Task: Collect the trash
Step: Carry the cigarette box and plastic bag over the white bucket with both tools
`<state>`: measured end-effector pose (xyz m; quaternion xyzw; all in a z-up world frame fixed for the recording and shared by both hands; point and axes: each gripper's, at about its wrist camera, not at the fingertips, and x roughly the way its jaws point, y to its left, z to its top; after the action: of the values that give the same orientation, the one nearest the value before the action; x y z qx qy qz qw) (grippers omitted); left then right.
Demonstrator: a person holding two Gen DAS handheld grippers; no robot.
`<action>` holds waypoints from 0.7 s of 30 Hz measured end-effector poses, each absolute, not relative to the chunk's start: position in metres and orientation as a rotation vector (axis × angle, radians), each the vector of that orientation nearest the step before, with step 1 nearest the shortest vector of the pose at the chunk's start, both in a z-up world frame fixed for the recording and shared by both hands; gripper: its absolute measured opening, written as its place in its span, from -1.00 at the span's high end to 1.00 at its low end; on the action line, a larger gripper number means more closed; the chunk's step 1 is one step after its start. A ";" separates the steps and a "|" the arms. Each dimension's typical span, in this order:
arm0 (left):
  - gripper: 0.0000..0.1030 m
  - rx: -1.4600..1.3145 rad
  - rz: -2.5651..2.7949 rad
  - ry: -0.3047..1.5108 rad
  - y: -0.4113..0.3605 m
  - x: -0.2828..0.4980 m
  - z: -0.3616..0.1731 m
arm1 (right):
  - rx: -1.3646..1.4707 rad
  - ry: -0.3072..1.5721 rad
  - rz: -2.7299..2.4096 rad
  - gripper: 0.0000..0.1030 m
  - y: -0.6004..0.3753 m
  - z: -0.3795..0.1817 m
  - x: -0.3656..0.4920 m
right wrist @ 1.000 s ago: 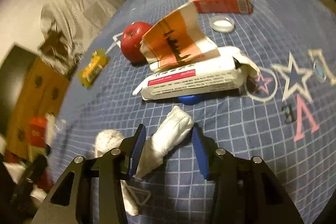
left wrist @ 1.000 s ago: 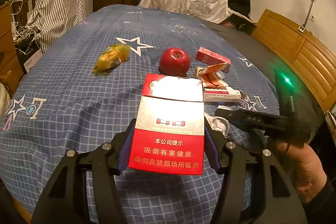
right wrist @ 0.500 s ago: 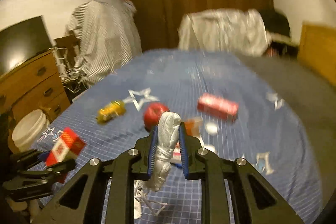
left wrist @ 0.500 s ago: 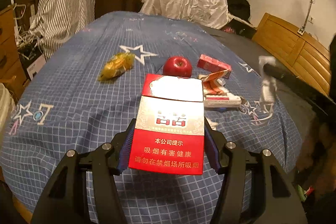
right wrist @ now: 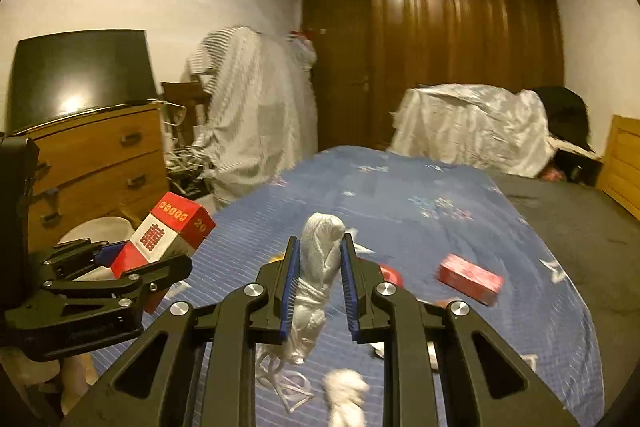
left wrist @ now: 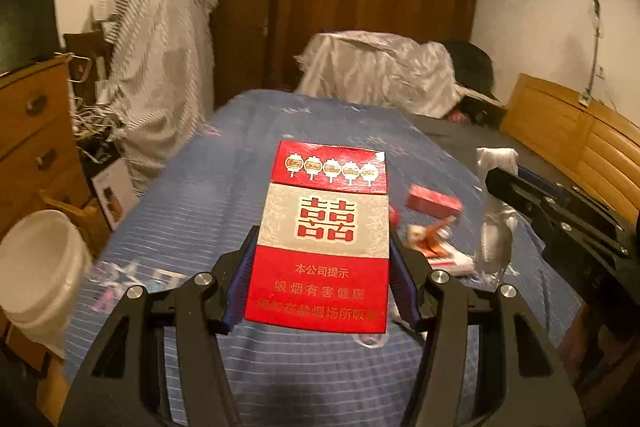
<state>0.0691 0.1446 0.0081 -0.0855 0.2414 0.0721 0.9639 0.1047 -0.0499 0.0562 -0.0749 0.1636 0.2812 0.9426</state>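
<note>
My left gripper [left wrist: 320, 259] is shut on a red and white cigarette pack [left wrist: 326, 235], held upright above the blue checked bed [left wrist: 192, 211]. The right wrist view shows that same pack [right wrist: 160, 239] at the left, in the left gripper [right wrist: 132, 267]. A crumpled white tissue [right wrist: 320, 267] is clamped in my right gripper [right wrist: 320, 267], lifted off the bed. From the left wrist view the tissue [left wrist: 494, 211] hangs in the right gripper [left wrist: 496, 183] at the right. On the bed lie a red box [right wrist: 470, 277], a torn orange wrapper [left wrist: 434, 239] and another white tissue [right wrist: 346, 391].
A white bucket [left wrist: 38, 267] stands on the floor left of the bed, beside a wooden dresser [right wrist: 96, 163] with a dark screen on it. Covered furniture [right wrist: 468, 127] and a brown wardrobe [right wrist: 460, 47] lie beyond the bed. A wooden headboard [left wrist: 572, 131] runs along the right.
My right gripper closed on the white tissue and lifted it off the bed, turning from looking down to looking level. The left gripper rose with the pack, tilting up toward the room.
</note>
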 end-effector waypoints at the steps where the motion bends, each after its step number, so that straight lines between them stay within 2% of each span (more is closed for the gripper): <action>1: -0.09 -0.178 0.168 0.484 0.156 0.066 0.012 | -0.152 0.332 0.589 0.58 -0.040 0.060 0.104; 12: -0.09 -0.199 0.350 0.438 0.248 0.034 0.044 | -0.179 0.332 0.780 0.58 0.101 0.098 0.098; 21: -0.09 -0.240 0.471 0.434 0.320 -0.001 0.047 | -0.209 0.360 0.891 0.58 0.221 0.110 0.094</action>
<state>-0.0009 0.3197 0.0474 -0.1178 0.2130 0.2307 0.9421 0.0940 0.2211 0.1102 -0.1003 0.1727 0.4277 0.8816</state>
